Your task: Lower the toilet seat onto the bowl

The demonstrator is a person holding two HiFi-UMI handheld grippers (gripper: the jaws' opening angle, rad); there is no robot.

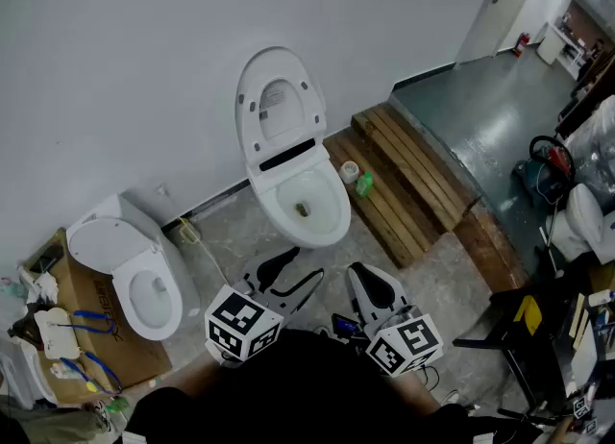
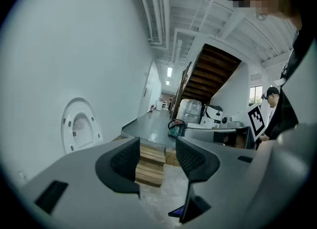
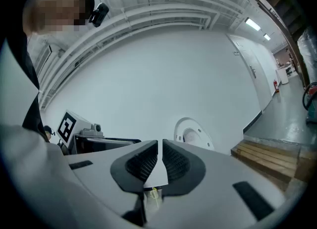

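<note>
Nearest the person, the left tongs (image 1: 293, 277) are hanging just short of the bowl (image 1: 336, 197) with the jaws standing apart and nothing between them; in the left gripper view only floor and wooden planks (image 2: 148, 166) are showing through the gap of the left tongs (image 2: 157, 156). The right tongs (image 1: 365, 279) are hovering beside them, also on the near side of the bowl, with the jaws pressed together and gripping nothing, as the right gripper view of them (image 3: 159, 158) is showing. Neither is touching the toilet. Beyond the bowl, the seat (image 1: 252, 120) is standing upright against the wall behind it, well apart from both tongs, and is appearing in the left (image 2: 67, 129) and right (image 3: 179, 133) gripper views as a raised oval. A green bottle (image 1: 363, 183) is sitting just to the right of the bowl. By my reading the task is only beginning, with the approach in hand: the next move is calling for a reach over the bowl to the seat's top edge, probably with the open left tongs, then tipping it forward and easing it down, not letting it drop.
</note>
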